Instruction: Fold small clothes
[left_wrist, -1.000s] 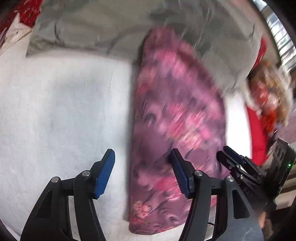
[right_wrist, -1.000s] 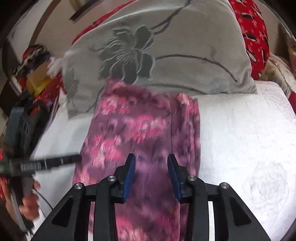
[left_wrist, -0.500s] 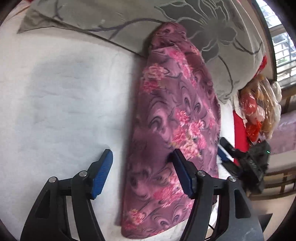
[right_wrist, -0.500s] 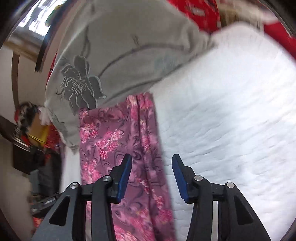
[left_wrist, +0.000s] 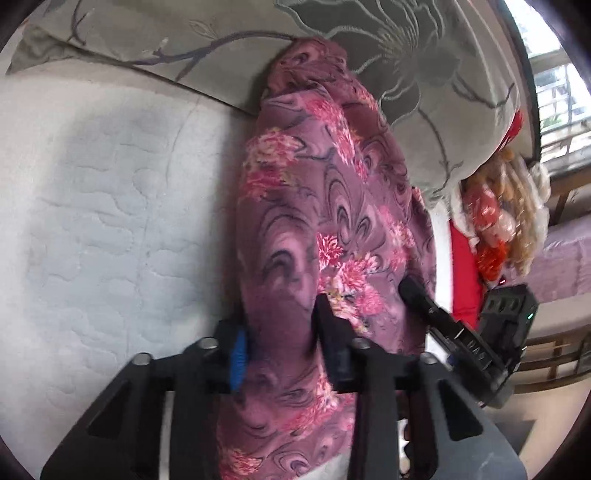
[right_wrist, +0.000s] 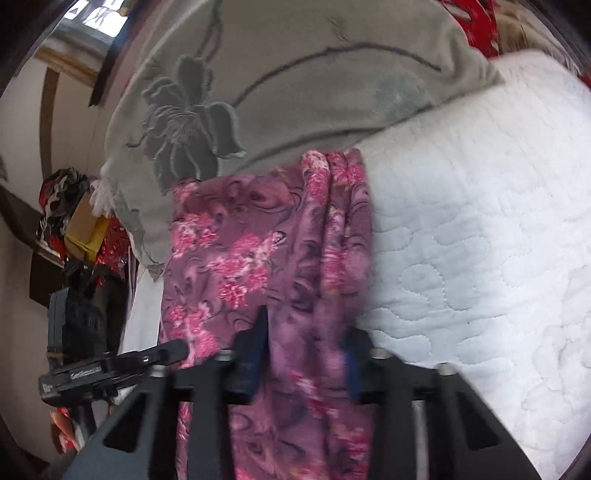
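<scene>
While the purple floral garment (left_wrist: 325, 229) lies in a long, narrow strip on the white quilted mattress (left_wrist: 103, 206), its far end pushed up against the grey flowered pillow (left_wrist: 424, 85), both tools have settled on its near end. Starting at the left, the left gripper (left_wrist: 279, 332) sits low with its fingers part-way open and a hump of cloth bulging up between them; whether the pads are truly pinching that cloth I cannot tell, as the fabric hides the contact. Moving right, the right gripper (right_wrist: 304, 350) straddles the bunched, pleated edge of the garment in the same way, fingers set moderately apart with fabric filling the gap, and its grip is just as hard to judge. To my eye the garment looks already folded lengthwise, and the step in hand is taking hold of the near end for a crosswise fold. Next both sets of fingers would need to close firmly on all layers, then lift together and carry the end toward the pillow, keeping the edges level.
</scene>
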